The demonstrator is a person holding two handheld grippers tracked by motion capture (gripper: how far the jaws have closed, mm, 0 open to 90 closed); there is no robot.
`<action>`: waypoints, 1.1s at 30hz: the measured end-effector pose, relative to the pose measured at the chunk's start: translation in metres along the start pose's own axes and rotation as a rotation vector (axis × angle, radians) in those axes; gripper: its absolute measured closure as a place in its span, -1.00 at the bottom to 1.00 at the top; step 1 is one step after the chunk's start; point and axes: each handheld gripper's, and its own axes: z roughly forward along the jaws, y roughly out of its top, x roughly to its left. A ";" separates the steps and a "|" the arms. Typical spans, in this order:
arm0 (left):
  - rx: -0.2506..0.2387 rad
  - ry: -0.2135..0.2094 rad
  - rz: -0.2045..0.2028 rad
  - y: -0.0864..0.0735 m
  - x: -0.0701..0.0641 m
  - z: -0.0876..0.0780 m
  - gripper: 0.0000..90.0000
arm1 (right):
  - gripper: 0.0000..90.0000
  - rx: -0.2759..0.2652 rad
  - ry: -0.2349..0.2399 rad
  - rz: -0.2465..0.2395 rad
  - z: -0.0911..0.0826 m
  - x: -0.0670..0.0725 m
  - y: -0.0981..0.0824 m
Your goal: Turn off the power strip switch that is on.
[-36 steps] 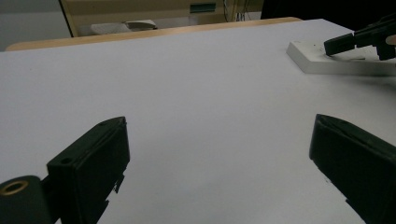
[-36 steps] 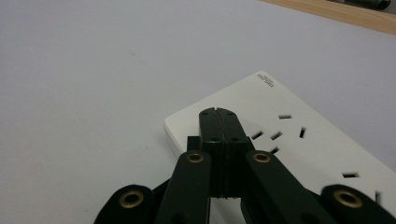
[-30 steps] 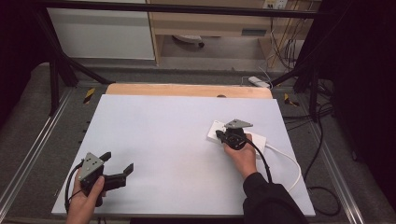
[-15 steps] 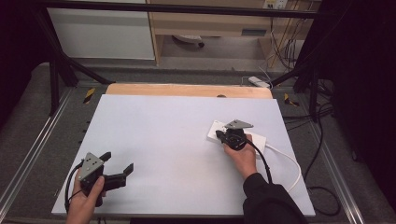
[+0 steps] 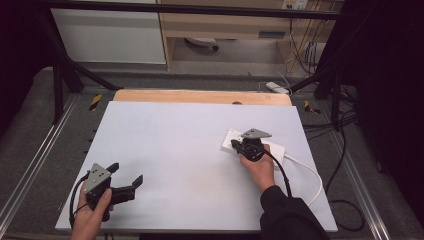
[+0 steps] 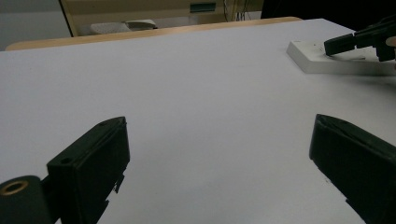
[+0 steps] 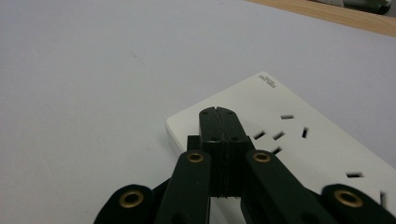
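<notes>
1. While a hand gripped them at the near left corner of the white bench [image 5: 175,145], the left tongs [image 5: 126,176] hung spread wide with bare surface between the jaws.
2. Farther off on the right side, the right tongs [image 5: 235,145] were pressed together over the near end of a white power strip [image 5: 277,150].
3. Its white cable [image 5: 310,175] curved toward the bench's right edge.
4. A wooden board [image 5: 200,96] ran along the far edge.

The high view looks forward and down over the whole counter [image 5: 190,145]. Each gripper view sits low near its surface, looking along its own fingers. All three share the power strip [image 5: 230,142] [image 6: 317,58] [image 7: 299,135].
</notes>
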 end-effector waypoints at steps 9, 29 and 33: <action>0.000 0.000 0.001 0.000 0.000 0.000 -0.89 | 1.00 0.003 -0.005 -0.002 0.001 0.001 -0.001; -0.001 -0.001 -0.001 0.000 0.000 0.000 -0.89 | 1.00 -0.010 -0.005 0.010 -0.004 -0.005 0.003; -0.001 0.000 -0.002 0.000 0.000 0.000 -0.89 | 1.00 -0.023 -0.009 0.014 -0.008 -0.006 0.005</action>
